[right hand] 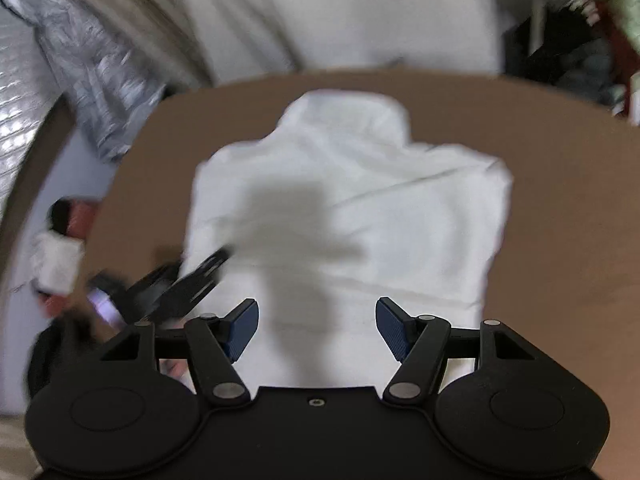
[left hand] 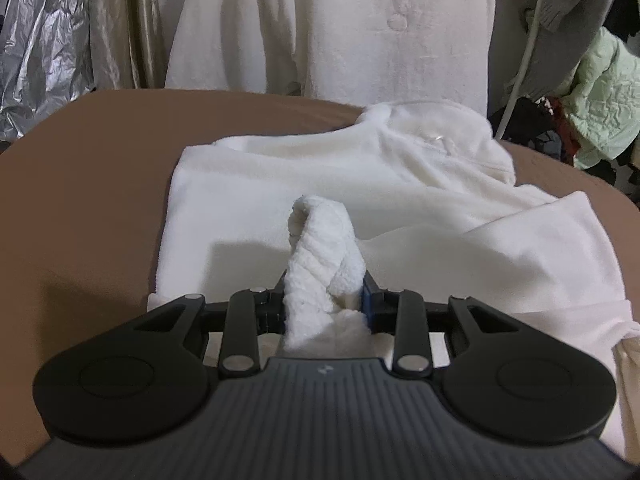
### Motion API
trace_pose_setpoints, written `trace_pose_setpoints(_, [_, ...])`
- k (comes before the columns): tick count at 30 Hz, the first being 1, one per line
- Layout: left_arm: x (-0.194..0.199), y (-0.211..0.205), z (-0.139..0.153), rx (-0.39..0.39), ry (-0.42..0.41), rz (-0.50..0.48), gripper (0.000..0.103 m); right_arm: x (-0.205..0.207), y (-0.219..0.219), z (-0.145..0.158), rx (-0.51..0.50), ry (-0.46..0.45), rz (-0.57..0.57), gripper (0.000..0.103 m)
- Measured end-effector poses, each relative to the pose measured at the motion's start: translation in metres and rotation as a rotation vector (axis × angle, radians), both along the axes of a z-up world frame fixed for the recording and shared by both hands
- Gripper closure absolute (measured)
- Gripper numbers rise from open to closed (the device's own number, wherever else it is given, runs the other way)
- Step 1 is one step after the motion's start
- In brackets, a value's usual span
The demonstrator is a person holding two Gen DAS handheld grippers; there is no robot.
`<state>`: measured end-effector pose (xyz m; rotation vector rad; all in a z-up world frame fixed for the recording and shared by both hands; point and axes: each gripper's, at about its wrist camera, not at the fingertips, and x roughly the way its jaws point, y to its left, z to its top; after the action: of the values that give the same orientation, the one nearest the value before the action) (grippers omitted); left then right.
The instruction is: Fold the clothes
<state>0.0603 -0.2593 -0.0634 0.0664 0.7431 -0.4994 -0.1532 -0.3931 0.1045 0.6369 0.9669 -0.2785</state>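
Observation:
A white fleece hooded garment lies partly folded on the brown table, hood at the far end. My left gripper is shut on a bunched fold of the garment's near edge, which stands up between the jaws. In the right wrist view the same garment lies spread below, hood away from me. My right gripper is open and empty, held above the garment's near part. The left gripper shows blurred at the garment's left edge.
White garments hang behind the table. Silver foil sheeting is at the back left. A pile of clothes, including a pale green quilted jacket, sits at the back right. The table edge curves round at left.

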Motion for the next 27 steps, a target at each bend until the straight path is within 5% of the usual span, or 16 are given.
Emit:
trace_pose_setpoints(4, [-0.006,0.000,-0.001,-0.003,-0.013,0.013,0.072,-0.020,-0.012,-0.039,-0.037,-0.178,0.035,0.033])
trace_pose_setpoints(6, [-0.009,0.000,-0.002,-0.001,-0.015,0.024,0.072,-0.031,-0.034,-0.075,0.047,-0.254,0.010,0.033])
trace_pose_setpoints(10, [-0.006,-0.004,0.000,0.013,-0.010,0.031,0.072,-0.046,-0.089,-0.146,0.215,-0.276,-0.225,0.033])
trace_pose_setpoints(15, [0.000,-0.016,0.003,0.018,-0.018,0.036,0.072,-0.024,-0.099,-0.178,-0.112,-0.209,-0.215,0.033])
trace_pose_setpoints(20, [0.004,-0.029,0.009,0.017,-0.024,0.037,0.072,-0.002,-0.104,-0.219,-0.074,-0.326,-0.155,0.034])
trace_pose_setpoints(21, [0.003,-0.032,0.014,0.015,-0.038,0.032,0.073,0.001,-0.106,-0.225,-0.075,-0.344,-0.155,0.055])
trace_pose_setpoints(22, [0.002,-0.033,0.021,0.005,-0.058,0.026,0.073,-0.001,-0.107,-0.222,-0.093,-0.367,-0.161,0.093])
trace_pose_setpoints(27, [0.003,-0.028,0.048,-0.229,-0.070,-0.019,0.073,-0.034,-0.113,-0.185,-0.207,-0.483,-0.239,0.093])
